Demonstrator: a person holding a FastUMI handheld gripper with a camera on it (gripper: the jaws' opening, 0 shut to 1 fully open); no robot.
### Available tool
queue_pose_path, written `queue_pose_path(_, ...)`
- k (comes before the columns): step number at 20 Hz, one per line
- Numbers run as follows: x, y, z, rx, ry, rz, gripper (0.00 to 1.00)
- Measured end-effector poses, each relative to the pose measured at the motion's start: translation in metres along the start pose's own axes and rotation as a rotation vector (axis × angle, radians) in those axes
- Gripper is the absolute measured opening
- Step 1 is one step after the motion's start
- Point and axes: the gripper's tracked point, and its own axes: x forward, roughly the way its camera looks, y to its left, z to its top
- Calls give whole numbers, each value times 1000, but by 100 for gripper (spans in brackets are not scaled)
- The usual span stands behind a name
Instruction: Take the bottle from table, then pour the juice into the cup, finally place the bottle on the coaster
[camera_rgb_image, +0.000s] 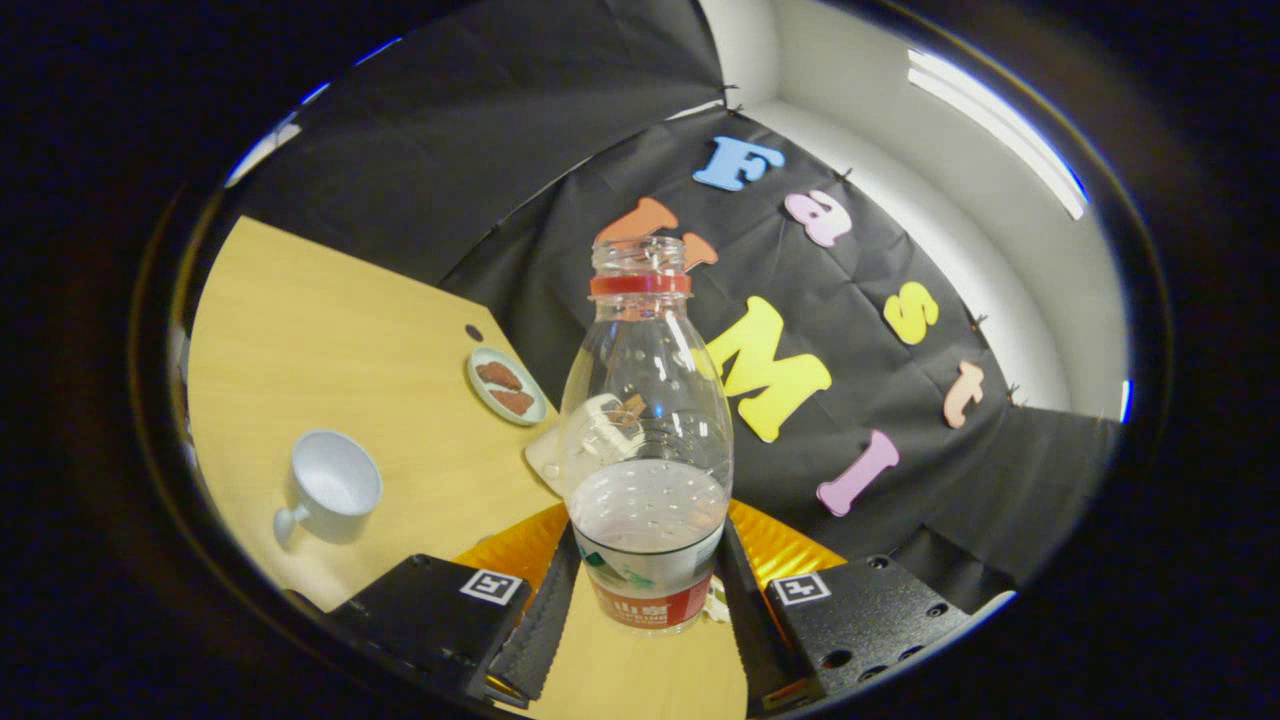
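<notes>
A clear plastic bottle (645, 420) with a red neck ring and no cap stands up between my fingers. Pale liquid fills its lower part, and drops cling to the inside wall. My gripper (645, 585) is shut on the bottle's labelled lower part, one finger (545, 610) on each side. A shiny golden coaster (515, 548) lies on the table just behind the bottle's base, showing on both sides of it. I cannot tell whether the base touches anything. A pale cup (335, 487) with a handle sits on the wooden table to the left of the fingers, apart from the bottle.
A small round plate (507, 386) with two brown pieces lies beyond the cup near the table's far edge. A flat white thing (545, 455) lies just behind the bottle. The wooden table (330, 340) ends at the black cloth wall.
</notes>
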Motion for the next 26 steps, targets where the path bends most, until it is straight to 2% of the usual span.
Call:
queue_pose_path(6,21,-44,29,346,-95,-39,76)
queue_pose_path(12,58,-42,23,692,-89,33,76)
queue_pose_path(18,104,-21,-14,703,-48,5,76)
queue_pose_path(26,141,37,-74,714,39,24,76)
